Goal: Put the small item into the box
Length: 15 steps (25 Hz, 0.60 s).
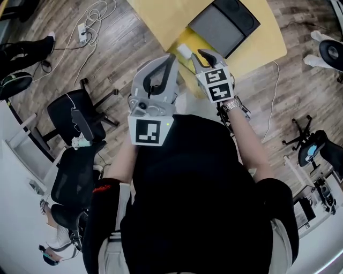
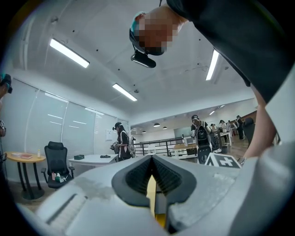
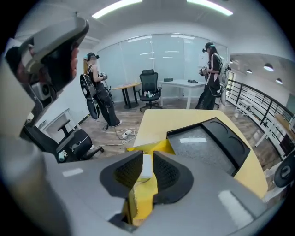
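Observation:
In the right gripper view the small white item (image 3: pixel 146 166) sits upright between the black ribbed pads (image 3: pixel 167 173), and my right gripper (image 3: pixel 146 162) is shut on it. Directly below hangs the open yellow box (image 3: pixel 142 199), with one flap (image 3: pixel 150 148) showing beyond the jaws. From the head view, the right gripper (image 1: pixel 197 55) holds the white item (image 1: pixel 184 51) over the yellow box (image 1: pixel 187 40) at the near edge of the yellow table (image 1: pixel 161 16). Beside it to the left, my left gripper (image 1: pixel 171 58) is shut with nothing in it; its pads (image 2: pixel 140 175) meet at the tips.
A black tray (image 1: pixel 224 21) with a grey inner panel lies on the table just beyond the box, also seen as tray (image 3: pixel 209 143). Black office chairs (image 1: pixel 75 115) and floor cables (image 1: pixel 91 24) are at my left. Several people stand further off in the room.

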{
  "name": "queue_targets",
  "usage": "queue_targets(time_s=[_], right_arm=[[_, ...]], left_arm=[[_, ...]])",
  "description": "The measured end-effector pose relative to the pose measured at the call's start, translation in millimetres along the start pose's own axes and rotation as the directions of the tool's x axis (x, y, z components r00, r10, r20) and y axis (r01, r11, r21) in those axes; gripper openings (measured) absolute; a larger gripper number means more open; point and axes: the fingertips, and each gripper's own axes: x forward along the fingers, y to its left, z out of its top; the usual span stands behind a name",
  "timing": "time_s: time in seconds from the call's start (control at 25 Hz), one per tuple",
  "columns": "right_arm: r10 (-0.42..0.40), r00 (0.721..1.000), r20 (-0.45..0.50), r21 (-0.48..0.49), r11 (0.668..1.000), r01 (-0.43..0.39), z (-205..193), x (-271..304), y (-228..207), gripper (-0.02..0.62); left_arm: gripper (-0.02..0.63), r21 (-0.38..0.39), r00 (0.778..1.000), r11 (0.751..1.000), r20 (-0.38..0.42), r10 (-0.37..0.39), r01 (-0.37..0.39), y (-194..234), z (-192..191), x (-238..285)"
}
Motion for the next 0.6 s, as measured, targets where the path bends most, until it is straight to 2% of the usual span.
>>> queue_targets(time_s=[0.16, 0.28, 0.6], right_arm=[[-0.045, 0.995, 0.093, 0.067, 0.997, 0.039, 14, -31, 0, 0.026], [-0.086, 0.981, 0.174, 0.12, 0.991, 0.066, 30, -57, 0, 0.012], [-0.165, 0.913, 0.372, 0.218, 0.972, 0.087, 81, -124, 11, 0.003]], left_arm=[[0.002, 0.008, 0.999, 0.999, 0.024, -0.036, 0.036, -11, 9, -5], [0.002, 0.027, 0.997, 0.998, 0.047, -0.062, 0.061, -17, 19, -7], [0.002, 0.051, 0.988, 0.992, 0.098, -0.121, 0.117, -21, 43, -13]])
